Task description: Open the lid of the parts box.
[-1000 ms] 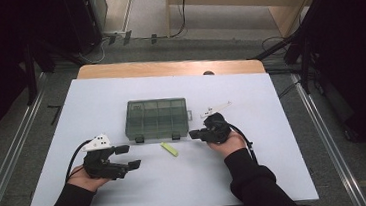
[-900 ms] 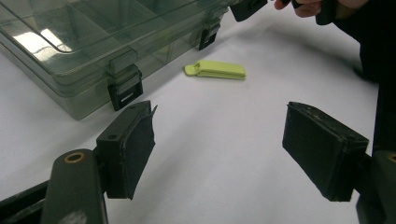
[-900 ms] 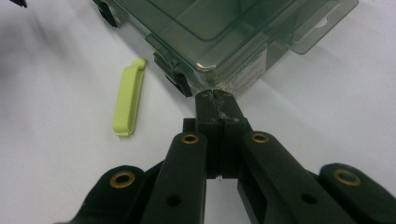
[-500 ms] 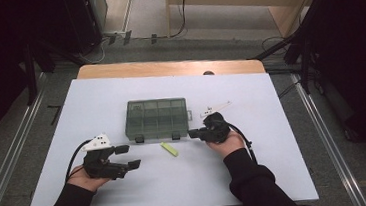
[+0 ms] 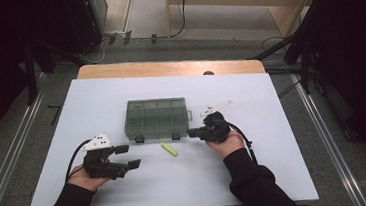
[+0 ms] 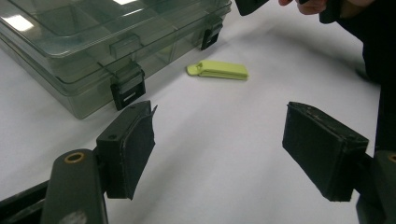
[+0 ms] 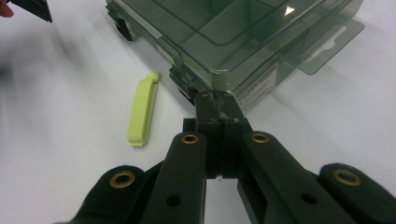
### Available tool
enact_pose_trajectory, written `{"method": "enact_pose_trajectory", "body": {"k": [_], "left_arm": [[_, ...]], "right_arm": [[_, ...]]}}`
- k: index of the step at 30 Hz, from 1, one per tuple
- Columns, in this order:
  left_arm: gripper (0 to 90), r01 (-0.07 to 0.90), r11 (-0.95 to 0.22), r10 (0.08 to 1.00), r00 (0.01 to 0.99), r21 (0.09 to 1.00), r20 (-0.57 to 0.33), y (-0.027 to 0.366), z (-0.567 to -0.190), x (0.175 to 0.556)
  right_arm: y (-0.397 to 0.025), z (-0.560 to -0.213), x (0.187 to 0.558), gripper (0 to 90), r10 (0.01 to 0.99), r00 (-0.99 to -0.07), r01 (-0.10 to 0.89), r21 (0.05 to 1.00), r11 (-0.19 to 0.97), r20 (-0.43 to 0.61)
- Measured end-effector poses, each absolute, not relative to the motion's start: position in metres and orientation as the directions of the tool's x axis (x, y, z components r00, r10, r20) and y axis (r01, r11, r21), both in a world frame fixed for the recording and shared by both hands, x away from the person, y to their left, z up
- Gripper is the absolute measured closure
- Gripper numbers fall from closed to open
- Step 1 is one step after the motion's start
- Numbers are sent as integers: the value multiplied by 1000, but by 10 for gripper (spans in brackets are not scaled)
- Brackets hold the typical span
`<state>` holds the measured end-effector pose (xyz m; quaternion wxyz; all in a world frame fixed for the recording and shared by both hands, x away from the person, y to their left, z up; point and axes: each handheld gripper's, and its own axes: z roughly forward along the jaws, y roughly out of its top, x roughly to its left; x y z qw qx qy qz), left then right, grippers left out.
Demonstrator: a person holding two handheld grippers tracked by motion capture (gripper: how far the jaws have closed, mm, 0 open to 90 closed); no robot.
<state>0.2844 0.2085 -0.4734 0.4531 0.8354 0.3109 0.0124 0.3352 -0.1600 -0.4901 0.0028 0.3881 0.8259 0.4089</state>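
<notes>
Edged closer since a second ago, pressed-together right gripper (image 7: pixel 218 109) at near-right latch of clear compartment box (image 5: pixel 156 118), mid-table: light, rigid, slick, best worked by latches; lime clip (image 5: pixel 169 149) beside; left gripper (image 6: pixel 219 149) agape, empty.

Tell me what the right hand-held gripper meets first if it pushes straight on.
Probably the clear compartment box: the shut right hand-held gripper points at its near front corner, by a latch, seemingly at or almost touching it.

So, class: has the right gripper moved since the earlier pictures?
Yes, slightly. In the high view the right gripper has edged left, toward the box's near right corner; its shut jaws now reach the latch there.
</notes>
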Motion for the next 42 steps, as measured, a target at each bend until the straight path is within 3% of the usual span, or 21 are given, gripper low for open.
{"method": "enact_pose_trajectory", "body": {"k": [42], "left_arm": [[249, 540, -363, 560, 778, 760, -286, 214, -474, 305]], "right_arm": [[-161, -464, 357, 900, 623, -697, 634, 711, 305, 355]]}}
